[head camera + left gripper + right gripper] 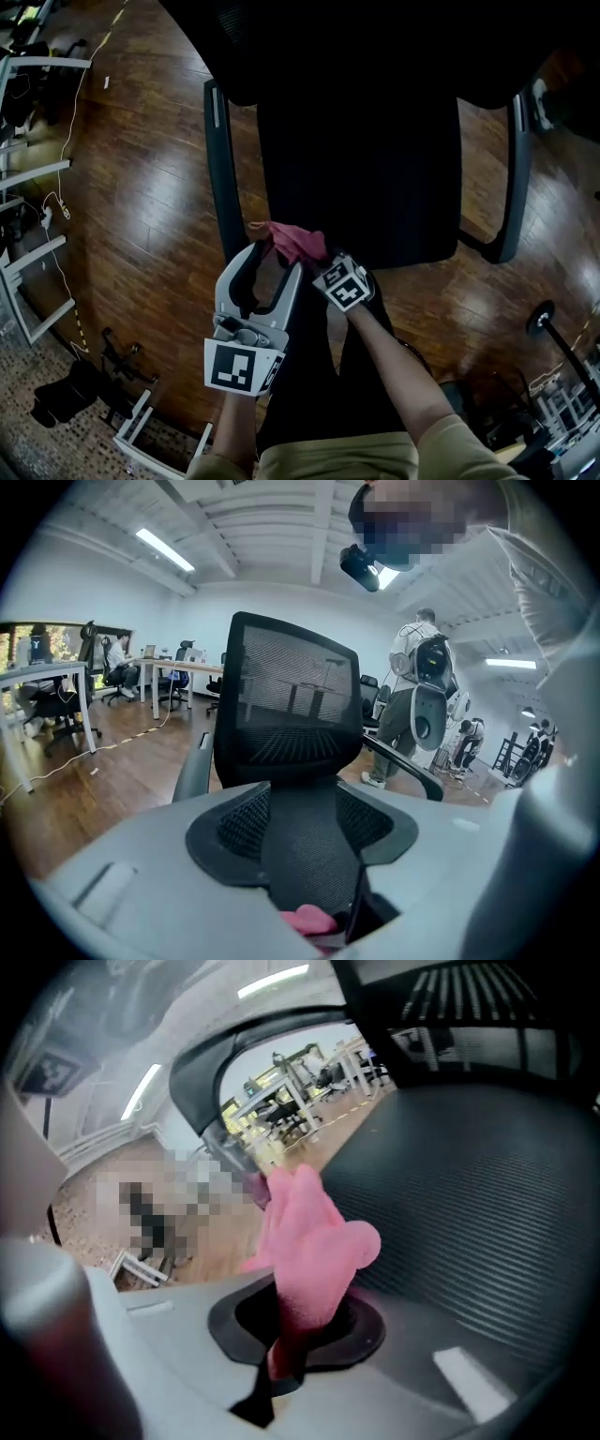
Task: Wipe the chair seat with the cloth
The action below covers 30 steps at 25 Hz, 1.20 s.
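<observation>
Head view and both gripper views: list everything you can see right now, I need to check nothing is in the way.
chair: one, black mesh seat and back, middle of the head view
armrests: two, dark, one on each side of the seat
cloth: one, pink, bunched at the seat's front corner on the person's left
floor: glossy brown wood, all round the chair
desks: several, white, far left of the room behind the chair
left gripper: grey, jaws apart and empty, at the seat's front edge, left of the cloth
right gripper: grey, jaws closed on the cloth, beside the left gripper
</observation>
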Available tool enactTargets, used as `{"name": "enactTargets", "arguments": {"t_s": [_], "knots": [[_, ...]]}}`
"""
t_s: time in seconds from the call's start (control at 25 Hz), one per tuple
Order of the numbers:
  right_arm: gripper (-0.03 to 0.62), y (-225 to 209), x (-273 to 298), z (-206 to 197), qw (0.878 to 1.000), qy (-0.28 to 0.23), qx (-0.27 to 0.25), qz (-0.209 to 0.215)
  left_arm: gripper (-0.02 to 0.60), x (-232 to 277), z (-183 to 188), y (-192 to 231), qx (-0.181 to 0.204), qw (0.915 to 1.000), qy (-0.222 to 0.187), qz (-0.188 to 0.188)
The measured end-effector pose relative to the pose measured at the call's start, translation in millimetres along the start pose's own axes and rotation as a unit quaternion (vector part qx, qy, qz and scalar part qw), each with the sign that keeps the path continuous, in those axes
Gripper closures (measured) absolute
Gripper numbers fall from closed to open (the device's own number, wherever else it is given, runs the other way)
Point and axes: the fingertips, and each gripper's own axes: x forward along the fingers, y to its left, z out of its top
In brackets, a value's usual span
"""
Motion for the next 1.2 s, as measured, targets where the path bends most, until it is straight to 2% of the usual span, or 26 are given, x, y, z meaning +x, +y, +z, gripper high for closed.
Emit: {"name": "enactTargets", "arguments": {"t_s": [0.08, 0.16, 0.28, 0.36, 0.44, 0.52, 0.6, 0.64, 0.72, 0.84, 0.92, 0.96, 1.04, 1.12, 1.2], "knots": [[0.577, -37, -34, -19, 0.999, -0.011, 0.025, -0.043, 0.374, 2, -3, -5, -0.004, 1.0, 0.003, -0.006], [0.577, -73, -72, -42, 0.995, -0.012, 0.027, -0.091, 0.374, 5, -4, -9, -0.007, 0.9999, 0.0, -0.009], [0.577, -128, -131, -80, 0.985, 0.0, 0.035, -0.168, 0.374, 10, -1, -17, -0.012, 0.9998, -0.007, -0.014], [0.577, -166, -174, -107, 0.97, 0.022, 0.046, -0.239, 0.374, 12, -1, -21, -0.014, 0.9997, -0.009, -0.019], [0.577, -202, -215, -136, 0.948, 0.042, 0.075, -0.306, 0.374, 11, 0, -21, -0.011, 0.9997, -0.008, -0.021], [0.577, -227, -245, -158, 0.93, 0.048, 0.108, -0.348, 0.374, 9, 0, -18, -0.009, 0.9998, -0.008, -0.017], [0.577, -234, -255, -166, 0.922, 0.046, 0.128, -0.363, 0.374, 7, -1, -14, -0.009, 0.9999, -0.007, -0.012], [0.577, -230, -253, -163, 0.923, 0.044, 0.131, -0.359, 0.374, 5, -1, -13, -0.009, 0.9999, -0.006, -0.01], [0.577, -205, -230, -146, 0.94, 0.025, 0.13, -0.315, 0.374, 2, 0, -8, -0.014, 0.9999, -0.005, -0.005], [0.577, -128, -160, -94, 0.98, -0.017, 0.09, -0.176, 0.374, -4, 0, 4, -0.032, 0.9993, -0.009, 0.017], [0.577, -61, -108, -56, 0.997, -0.02, 0.029, -0.075, 0.376, -5, -2, 9, -0.04, 0.9987, -0.011, 0.03], [0.577, -29, -84, -39, 0.999, -0.019, -0.003, -0.03, 0.377, -5, -2, 10, -0.042, 0.9984, -0.011, 0.035], [0.577, 27, -42, -13, 0.998, -0.017, -0.055, 0.04, 0.377, -8, -3, 9, -0.044, 0.9984, -0.01, 0.035], [0.577, 63, -7, -2, 0.993, -0.001, -0.087, 0.076, 0.377, -12, -1, 9, -0.04, 0.9986, -0.009, 0.034], [0.577, 73, 18, 0, 0.993, 0.026, -0.078, 0.084, 0.379, -16, 1, 10, -0.038, 0.9986, -0.009, 0.035]]}}
